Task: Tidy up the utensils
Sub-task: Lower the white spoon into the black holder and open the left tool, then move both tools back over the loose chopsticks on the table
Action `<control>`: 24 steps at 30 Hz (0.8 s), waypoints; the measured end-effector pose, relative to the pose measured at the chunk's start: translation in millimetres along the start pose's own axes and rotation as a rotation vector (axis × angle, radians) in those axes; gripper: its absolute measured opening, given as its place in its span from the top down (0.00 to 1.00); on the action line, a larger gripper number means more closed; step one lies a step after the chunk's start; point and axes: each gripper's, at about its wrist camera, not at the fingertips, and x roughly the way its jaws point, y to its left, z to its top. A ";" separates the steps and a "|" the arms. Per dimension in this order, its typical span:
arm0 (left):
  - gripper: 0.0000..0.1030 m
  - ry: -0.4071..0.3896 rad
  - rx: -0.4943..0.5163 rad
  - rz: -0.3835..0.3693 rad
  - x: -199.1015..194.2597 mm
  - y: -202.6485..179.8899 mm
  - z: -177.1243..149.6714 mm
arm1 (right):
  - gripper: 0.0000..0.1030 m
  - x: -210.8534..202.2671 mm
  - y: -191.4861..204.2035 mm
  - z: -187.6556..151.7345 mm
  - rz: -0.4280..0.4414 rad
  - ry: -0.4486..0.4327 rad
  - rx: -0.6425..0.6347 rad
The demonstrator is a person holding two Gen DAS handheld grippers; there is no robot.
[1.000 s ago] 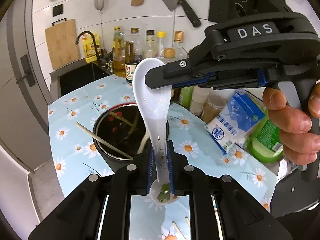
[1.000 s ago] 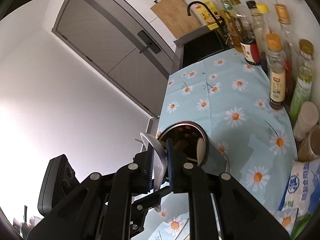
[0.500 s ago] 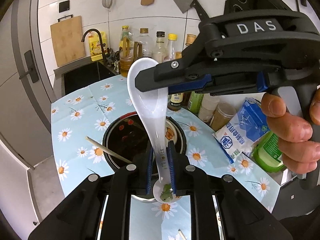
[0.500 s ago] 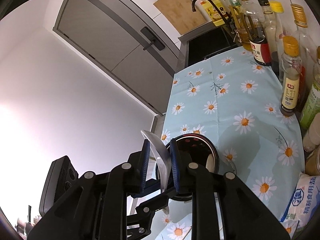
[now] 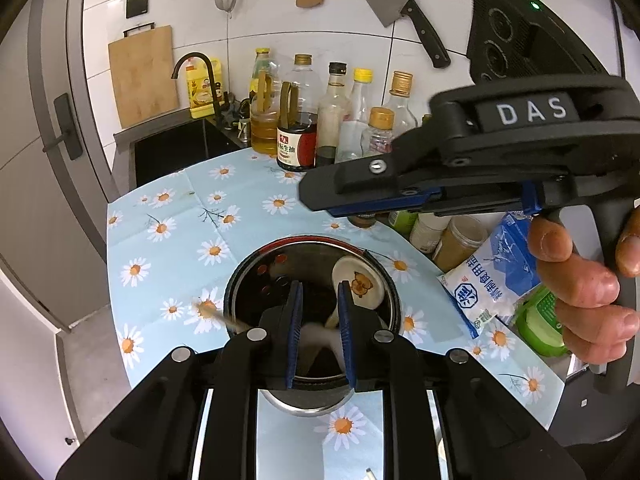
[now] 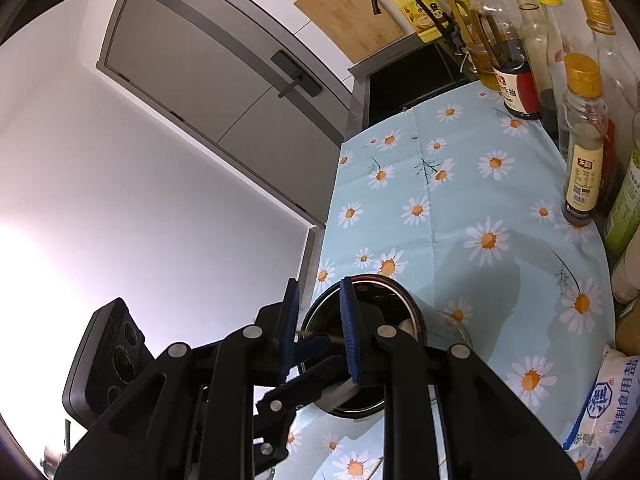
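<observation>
Left wrist view: both tongs standing empty over the utensil holder

Left wrist camera is showing the left tongs [image 5: 318,320] standing slightly apart, gripping nothing, angled down over the steel utensil holder [image 5: 384,280] on the daisy-print surface [image 5: 224,216]. A blurred white ceramic spoon [image 5: 324,340] is sitting loose inside the holder beside another spoon [image 5: 360,286] with a bear print. The right tongs [image 5: 316,196], held by a hand [image 5: 580,292], are reaching in from the right above the holder, pads parted and empty.

Shiny metal holder [image 5: 394,312], glossy ceramic spoon [image 5: 360,286], smooth printed tablecloth [image 5: 224,216], wooden board [image 5: 142,74].
</observation>
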 end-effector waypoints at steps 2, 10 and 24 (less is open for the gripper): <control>0.83 -0.006 -0.004 0.001 -2.6 1.5 1.0 | 0.78 -2.1 -2.1 -0.9 0.004 -0.003 0.005; 0.83 -0.013 0.001 0.004 -8.8 1.3 3.7 | 0.78 -9.0 -4.5 -5.5 0.002 -0.012 0.015; 0.82 -0.026 -0.027 -0.022 -24.7 -5.0 -9.7 | 0.78 -27.7 0.3 -28.7 -0.031 -0.014 0.011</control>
